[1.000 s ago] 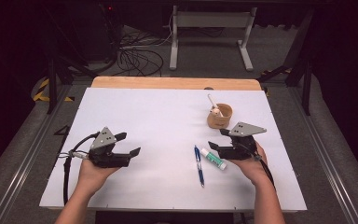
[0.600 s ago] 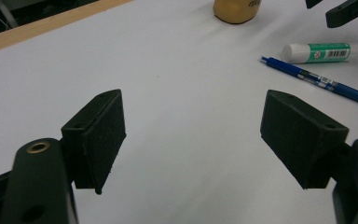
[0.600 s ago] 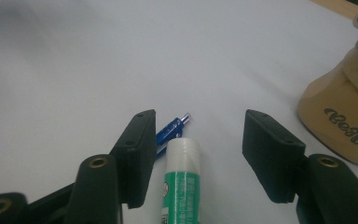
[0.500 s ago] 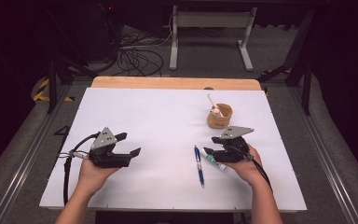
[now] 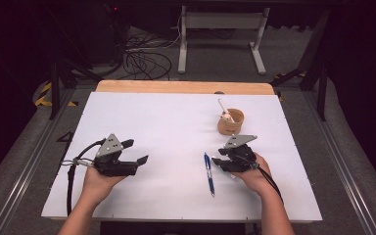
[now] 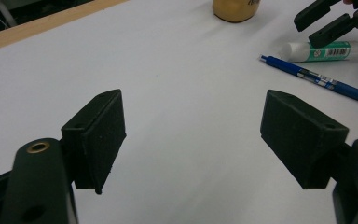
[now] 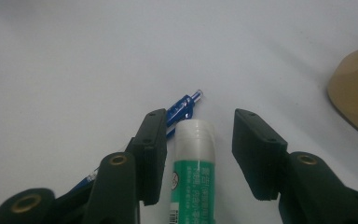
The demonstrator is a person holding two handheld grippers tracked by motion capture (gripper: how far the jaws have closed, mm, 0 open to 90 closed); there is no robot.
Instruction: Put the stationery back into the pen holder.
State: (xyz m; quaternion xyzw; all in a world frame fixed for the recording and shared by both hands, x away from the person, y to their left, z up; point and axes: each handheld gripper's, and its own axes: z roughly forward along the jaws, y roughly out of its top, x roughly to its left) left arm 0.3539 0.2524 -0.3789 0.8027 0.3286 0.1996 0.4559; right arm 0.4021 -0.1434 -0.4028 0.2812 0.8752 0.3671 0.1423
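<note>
A green-and-white glue stick [image 7: 191,172] lies on the white table between the jaws of my right gripper [image 7: 201,125]. That gripper is open, with its left pad close against the tube and a gap on the right. A blue pen [image 7: 179,112] lies just beyond the left jaw. In the high view the right gripper [image 5: 219,162] points left, beside the pen [image 5: 209,174]. My left gripper [image 5: 136,151] is held at the table's left, open and with nothing in it [image 6: 198,133]. The left gripper view shows the glue stick [image 6: 321,50], the pen [image 6: 317,79] and the right gripper [image 6: 328,23] farther off.
A tan cup [image 5: 231,122] with a white stick in it stands behind the right gripper, and its edge shows in the right gripper view [image 7: 354,98]. The white table top [image 5: 176,127] ends in a wooden strip [image 5: 186,87] at the back.
My right gripper has moved left and toward the person, over the glue stick, and now straddles it. The left gripper has stayed still.
</note>
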